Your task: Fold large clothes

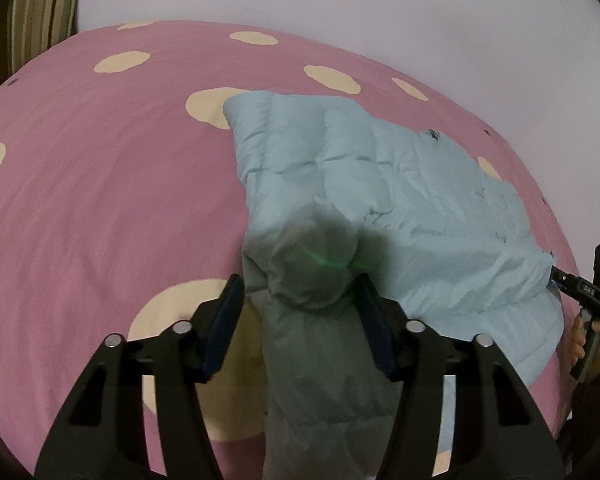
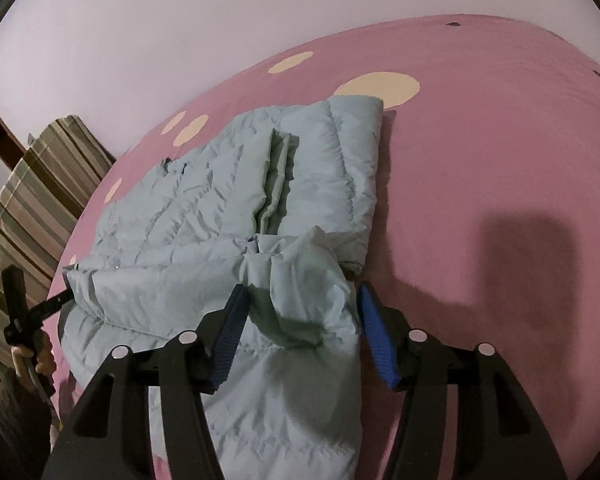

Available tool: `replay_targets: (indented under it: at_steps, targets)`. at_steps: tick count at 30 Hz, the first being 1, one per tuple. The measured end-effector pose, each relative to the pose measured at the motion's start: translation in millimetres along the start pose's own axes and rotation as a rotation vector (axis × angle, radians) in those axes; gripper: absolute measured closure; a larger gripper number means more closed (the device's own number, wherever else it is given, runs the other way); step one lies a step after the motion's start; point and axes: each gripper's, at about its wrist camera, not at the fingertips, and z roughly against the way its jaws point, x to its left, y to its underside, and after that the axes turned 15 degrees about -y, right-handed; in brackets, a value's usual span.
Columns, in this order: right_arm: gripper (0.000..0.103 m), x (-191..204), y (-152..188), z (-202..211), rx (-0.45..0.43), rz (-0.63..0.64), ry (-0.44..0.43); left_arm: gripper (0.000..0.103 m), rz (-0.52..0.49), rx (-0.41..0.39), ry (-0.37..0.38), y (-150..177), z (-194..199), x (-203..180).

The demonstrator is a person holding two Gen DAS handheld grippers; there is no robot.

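Note:
A pale blue quilted puffer jacket (image 1: 380, 168) lies partly folded on the pink bed cover. My left gripper (image 1: 300, 284) is shut on a thick bunched fold of its near edge, which fills the gap between the blue pads (image 1: 230, 320). In the right wrist view the jacket (image 2: 180, 208) shows a folded-in panel, and my right gripper (image 2: 300, 288) is shut on another bulky fold of the near edge. Each view shows the other gripper at the jacket's side edge: the right gripper (image 1: 572, 282) at far right, the left gripper (image 2: 60, 300) at far left.
The pink bed cover (image 1: 100, 200) with cream dots spreads wide around the jacket; in the right wrist view the bed cover (image 2: 480, 160) runs to the right. A pale wall (image 1: 380, 8) lies behind. A striped cloth (image 2: 40, 184) sits beside the bed. A person's hand (image 1: 580, 340) holds the right gripper's handle.

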Motion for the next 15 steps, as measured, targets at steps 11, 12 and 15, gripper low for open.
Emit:
replay_targets:
  at_steps: [11,12,15]
  targets:
    - [0.094,18.9,7.9,0.3,0.011,0.086,0.030,0.098,-0.093,-0.067,-0.060,0.2,17.4,-20.7]
    - [0.094,21.3,8.4,4.6,-0.001,0.090,0.031,0.098,-0.095,-0.079,-0.069,0.3,22.2,-21.7]
    - [0.096,27.1,7.7,17.1,-0.038,0.092,0.027,0.099,-0.082,-0.122,-0.081,-1.0,38.8,-21.8]
